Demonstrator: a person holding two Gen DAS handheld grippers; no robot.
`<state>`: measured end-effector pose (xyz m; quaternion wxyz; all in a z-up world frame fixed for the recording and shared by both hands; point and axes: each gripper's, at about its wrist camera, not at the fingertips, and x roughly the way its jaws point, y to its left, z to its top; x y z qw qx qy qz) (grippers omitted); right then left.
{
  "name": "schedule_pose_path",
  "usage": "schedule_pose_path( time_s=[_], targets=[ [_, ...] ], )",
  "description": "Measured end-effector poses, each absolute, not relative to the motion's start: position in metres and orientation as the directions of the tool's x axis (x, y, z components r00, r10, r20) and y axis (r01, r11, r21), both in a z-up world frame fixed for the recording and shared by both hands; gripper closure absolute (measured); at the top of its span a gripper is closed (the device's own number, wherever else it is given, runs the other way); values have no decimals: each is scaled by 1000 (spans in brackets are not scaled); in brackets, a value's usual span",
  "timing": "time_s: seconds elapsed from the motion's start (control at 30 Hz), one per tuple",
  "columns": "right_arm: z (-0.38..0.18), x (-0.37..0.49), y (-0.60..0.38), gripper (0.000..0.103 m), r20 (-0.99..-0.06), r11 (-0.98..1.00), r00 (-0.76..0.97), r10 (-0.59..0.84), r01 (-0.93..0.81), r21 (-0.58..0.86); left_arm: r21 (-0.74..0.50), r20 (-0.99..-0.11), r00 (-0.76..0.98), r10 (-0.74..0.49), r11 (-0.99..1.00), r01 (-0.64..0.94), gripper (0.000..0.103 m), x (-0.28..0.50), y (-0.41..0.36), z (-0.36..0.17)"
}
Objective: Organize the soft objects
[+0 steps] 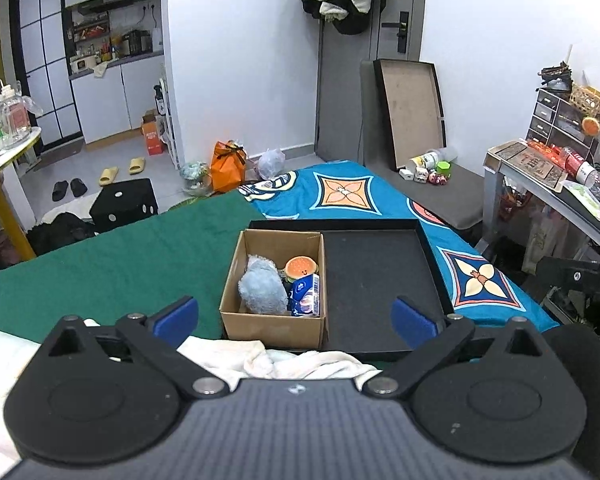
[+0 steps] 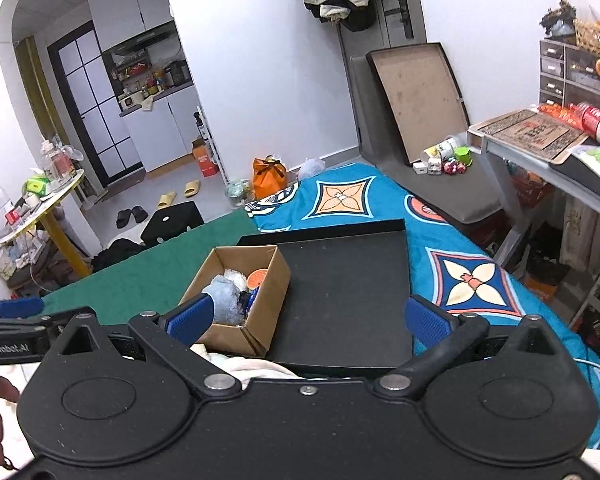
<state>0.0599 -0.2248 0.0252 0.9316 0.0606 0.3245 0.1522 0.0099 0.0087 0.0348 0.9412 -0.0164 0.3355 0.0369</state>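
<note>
A cardboard box (image 1: 274, 326) stands in the left part of a black tray (image 1: 374, 276) on the bed. It holds a light-blue plush (image 1: 262, 286), a burger-shaped plush (image 1: 300, 267) and a blue tissue pack (image 1: 306, 295). The box (image 2: 268, 300) and blue plush (image 2: 226, 300) also show in the right wrist view. A white cloth (image 1: 268, 360) lies at the tray's near edge, below both grippers. My left gripper (image 1: 296, 316) is open and empty, held above the box's near side. My right gripper (image 2: 308, 320) is open and empty over the tray (image 2: 348, 300).
The bed has a green sheet (image 1: 120, 260) on the left and a blue patterned cover (image 1: 380, 192) on the right. A desk (image 1: 548, 172) with clutter stands at the right. The left gripper's finger (image 2: 16, 306) shows at the right wrist view's left edge.
</note>
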Motion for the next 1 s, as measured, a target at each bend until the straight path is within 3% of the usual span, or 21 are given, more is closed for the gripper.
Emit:
schedule_pose_path(
  time_s=[0.47,1.0],
  targets=[
    [32,22,-215,0,-584,952,753,304,-256,165,-7,-573,816,72,996,-93,1,-38,10,49],
    [31,10,-205,0,-577,947,754,316,-282,150,-38,-575,815,73,993,-115,1,-60,26,34]
  ],
)
